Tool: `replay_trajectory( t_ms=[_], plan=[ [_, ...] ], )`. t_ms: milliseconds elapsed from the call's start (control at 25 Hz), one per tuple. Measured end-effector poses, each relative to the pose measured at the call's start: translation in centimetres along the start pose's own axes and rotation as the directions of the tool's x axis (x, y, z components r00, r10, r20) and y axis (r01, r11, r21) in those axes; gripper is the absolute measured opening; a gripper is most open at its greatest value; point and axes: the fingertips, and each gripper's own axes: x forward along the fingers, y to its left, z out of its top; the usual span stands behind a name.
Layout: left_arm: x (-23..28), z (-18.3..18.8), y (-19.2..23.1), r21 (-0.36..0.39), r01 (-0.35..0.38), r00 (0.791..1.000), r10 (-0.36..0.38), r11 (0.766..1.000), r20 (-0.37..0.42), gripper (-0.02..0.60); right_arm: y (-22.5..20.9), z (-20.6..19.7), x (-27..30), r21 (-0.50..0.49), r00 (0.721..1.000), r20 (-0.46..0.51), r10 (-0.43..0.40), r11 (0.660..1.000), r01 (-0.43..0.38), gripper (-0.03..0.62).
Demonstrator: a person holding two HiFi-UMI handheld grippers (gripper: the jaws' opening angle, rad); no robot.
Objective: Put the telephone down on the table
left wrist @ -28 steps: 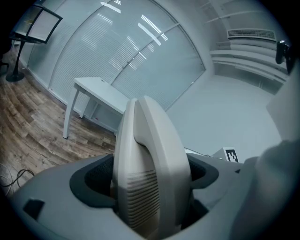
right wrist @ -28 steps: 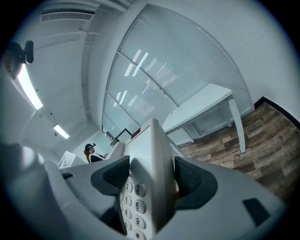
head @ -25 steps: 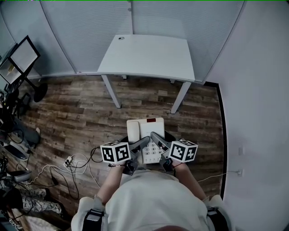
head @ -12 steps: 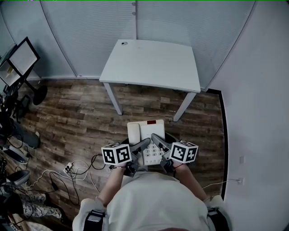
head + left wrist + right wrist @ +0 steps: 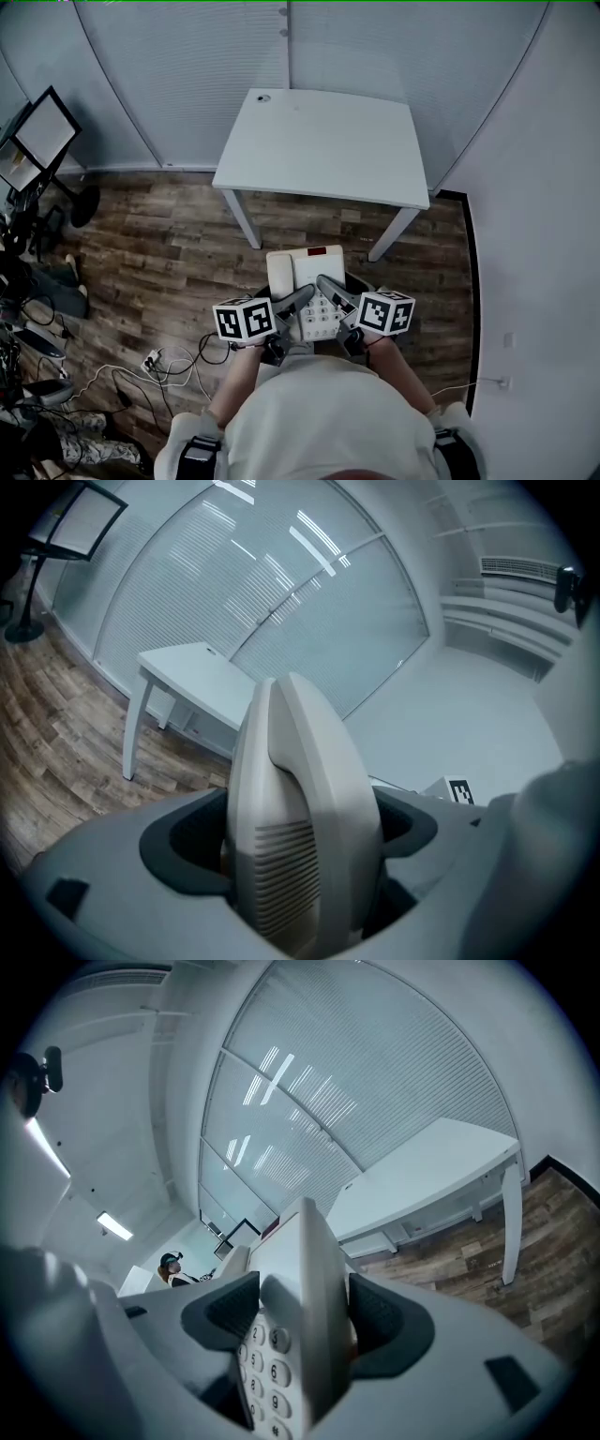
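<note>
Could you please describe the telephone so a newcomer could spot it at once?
Nearer than the white table, over the wood floor, look just before the person's body. The telephone is the white keypad set with a red window, clamped by the left hand-held gripper and right hand-held gripper.

The white rectangular desk [image 5: 328, 141] on slanted white legs stands on a brown wood-plank floor [image 5: 159, 244] against the slatted wall, with a small round grommet [image 5: 264, 97] in its far left corner, while loose black and white cables [image 5: 141, 366] lie on the floor at the left.

Overhead head view; close gripper views, apparently facing shared table [image 5: 323, 141]
</note>
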Motion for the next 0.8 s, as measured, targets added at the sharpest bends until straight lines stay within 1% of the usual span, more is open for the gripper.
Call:
replay_trajectory(
  t_ms=[320,520,720,800],
  plan=[
    [2.5,5.1,2.4,0.008,0.029,1.000,-0.029,1.000,-0.005,0.426,-0.9,4.0,4.3,-0.004,1.000,0.024,-0.018,1.000,0.018,0.307],
    [3.7,7.7,4.0,0.015,0.038,0.999,-0.037,0.999,-0.014,0.426,-1.4,5.7,7.0,0.000,0.999,0.034,-0.028,1.000,0.028,0.307],
    [5.7,12.3,6.5,0.007,0.041,0.999,-0.041,0.999,-0.017,0.426,-2.2,9.1,11.4,0.004,0.999,0.029,-0.030,1.000,0.030,0.307],
    [6.2,13.1,7.1,0.008,0.041,0.999,-0.041,0.999,-0.017,0.426,-2.4,9.6,12.3,0.003,0.999,0.031,-0.028,1.000,0.028,0.307]
  ],
)
